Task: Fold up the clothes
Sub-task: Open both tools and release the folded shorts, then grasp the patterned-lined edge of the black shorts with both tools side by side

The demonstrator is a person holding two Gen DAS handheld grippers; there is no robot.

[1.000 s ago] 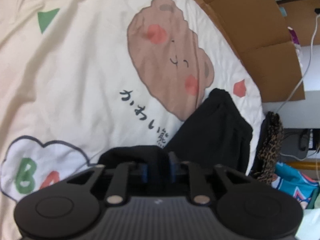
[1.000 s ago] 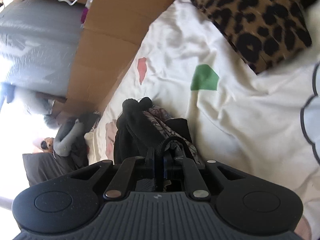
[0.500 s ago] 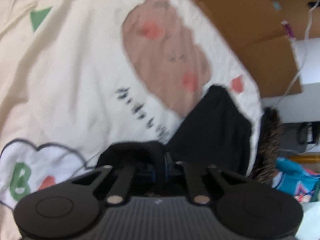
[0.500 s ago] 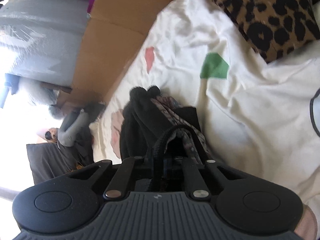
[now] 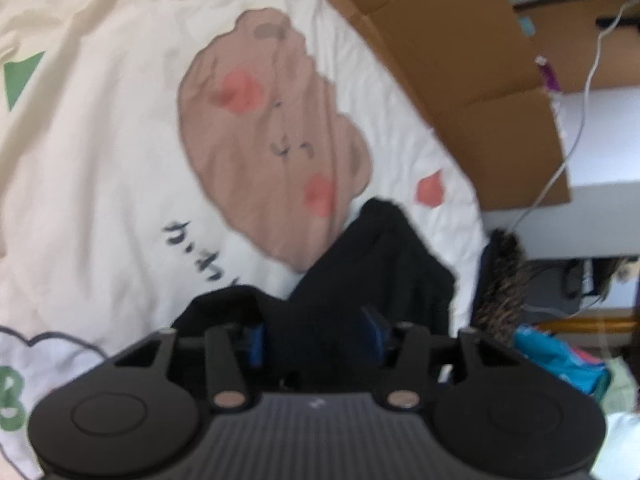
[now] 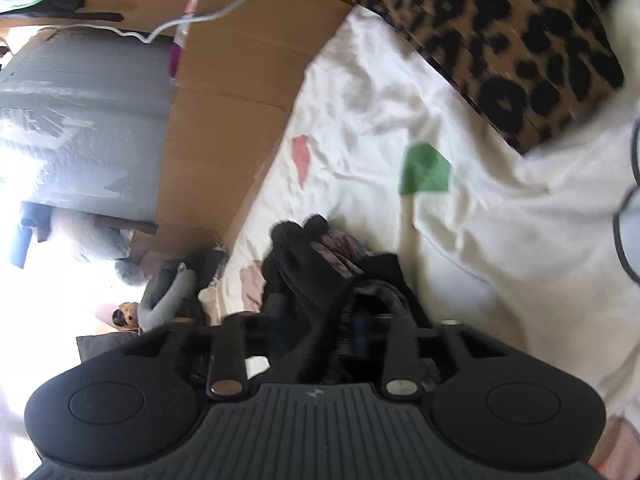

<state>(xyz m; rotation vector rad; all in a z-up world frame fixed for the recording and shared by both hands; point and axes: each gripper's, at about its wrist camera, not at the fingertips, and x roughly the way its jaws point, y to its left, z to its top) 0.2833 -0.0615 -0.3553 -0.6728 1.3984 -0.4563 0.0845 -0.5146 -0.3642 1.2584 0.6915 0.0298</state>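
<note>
Lengthwise, black garment (image 5: 380, 264) stretches away from left tool (image 5: 316, 340).

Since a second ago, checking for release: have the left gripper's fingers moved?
Yes. The left gripper has opened: its blue pads stand wider apart around the black garment on the bear-print sheet.

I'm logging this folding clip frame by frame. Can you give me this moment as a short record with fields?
surface: cream bedsheet with a bear print
garment: black garment, bunched on the sheet
left gripper: open, fingers either side of black cloth
right gripper: open, cloth draped between the fingers
nearby: leopard pillow, cardboard along the bed edge
image quality: both views motion-blurred
</note>
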